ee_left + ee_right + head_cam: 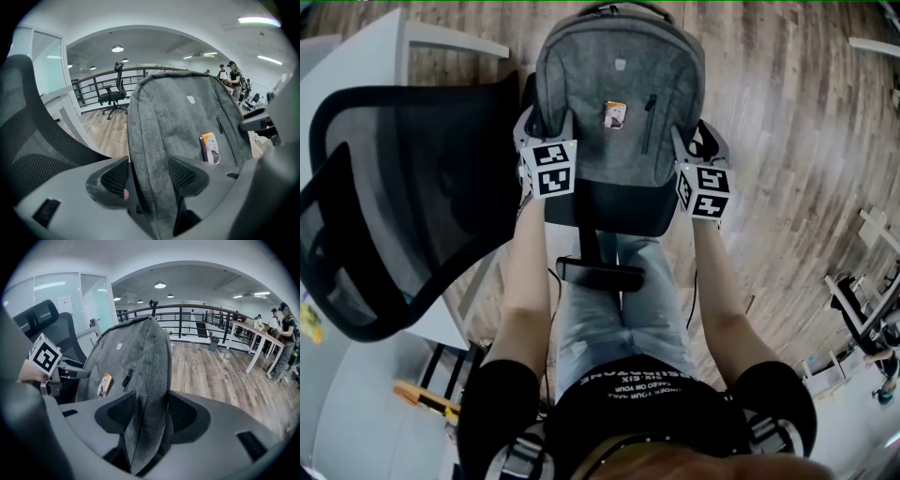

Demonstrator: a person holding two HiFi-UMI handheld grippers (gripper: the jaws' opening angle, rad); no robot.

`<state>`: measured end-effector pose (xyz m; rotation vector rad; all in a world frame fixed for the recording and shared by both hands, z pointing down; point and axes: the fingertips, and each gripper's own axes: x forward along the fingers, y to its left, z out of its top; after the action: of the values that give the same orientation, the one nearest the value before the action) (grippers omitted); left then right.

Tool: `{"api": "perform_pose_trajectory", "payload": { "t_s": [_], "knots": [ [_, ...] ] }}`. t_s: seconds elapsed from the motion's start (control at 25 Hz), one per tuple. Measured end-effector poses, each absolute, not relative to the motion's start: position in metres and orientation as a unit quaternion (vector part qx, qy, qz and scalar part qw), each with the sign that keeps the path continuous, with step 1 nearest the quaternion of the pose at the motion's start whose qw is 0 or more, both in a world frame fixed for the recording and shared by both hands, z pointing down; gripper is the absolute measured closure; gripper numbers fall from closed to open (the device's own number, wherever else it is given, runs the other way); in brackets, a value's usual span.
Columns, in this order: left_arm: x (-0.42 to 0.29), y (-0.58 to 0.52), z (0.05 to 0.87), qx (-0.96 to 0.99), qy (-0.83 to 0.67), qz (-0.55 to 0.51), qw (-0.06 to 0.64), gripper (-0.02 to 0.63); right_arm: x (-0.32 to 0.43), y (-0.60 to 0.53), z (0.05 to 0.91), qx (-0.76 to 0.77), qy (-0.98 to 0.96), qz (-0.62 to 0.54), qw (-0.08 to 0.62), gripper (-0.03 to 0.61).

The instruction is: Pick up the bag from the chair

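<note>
A grey backpack (pixel 619 103) with a small orange tag (pixel 615 114) hangs upright in front of me, off the black mesh chair (pixel 394 197) at its left. My left gripper (pixel 546 127) is shut on the bag's left side edge. In the left gripper view both pads pinch the grey fabric (pixel 147 176), with the backpack (pixel 187 126) rising above. My right gripper (pixel 694 141) is shut on the bag's right side edge. In the right gripper view its jaws clamp the seam (pixel 147 413) of the backpack (pixel 136 362). The bag's dark bottom hides what lies below it.
A white desk (pixel 356 56) stands behind the chair at top left. Wooden floor (pixel 787 112) stretches to the right, with light-coloured frames (pixel 862 319) at its far right edge. Another office chair (pixel 112 93), a railing and people (pixel 234 75) stand far off.
</note>
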<state>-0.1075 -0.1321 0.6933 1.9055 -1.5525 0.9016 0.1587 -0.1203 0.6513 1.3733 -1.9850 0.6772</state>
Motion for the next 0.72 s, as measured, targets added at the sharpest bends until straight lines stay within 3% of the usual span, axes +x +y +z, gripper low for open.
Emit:
{"api": "perform_pose_trajectory", "payload": {
  "t_s": [0.2, 0.4, 0.72],
  "knots": [
    [-0.109, -0.13, 0.709, 0.708, -0.582, 0.288, 0.277, 0.365, 0.161, -0.126, 0.667, 0.539, -0.767, 0.18, 0.299, 0.381],
    [-0.108, -0.132, 0.717, 0.704, -0.568, 0.298, 0.306, 0.393, 0.162, -0.132, 0.675, 0.533, -0.768, 0.189, 0.3, 0.394],
    [-0.107, -0.128, 0.717, 0.702, -0.576, 0.308, 0.284, 0.426, 0.159, -0.128, 0.676, 0.533, -0.775, 0.159, 0.302, 0.411]
  ]
}}
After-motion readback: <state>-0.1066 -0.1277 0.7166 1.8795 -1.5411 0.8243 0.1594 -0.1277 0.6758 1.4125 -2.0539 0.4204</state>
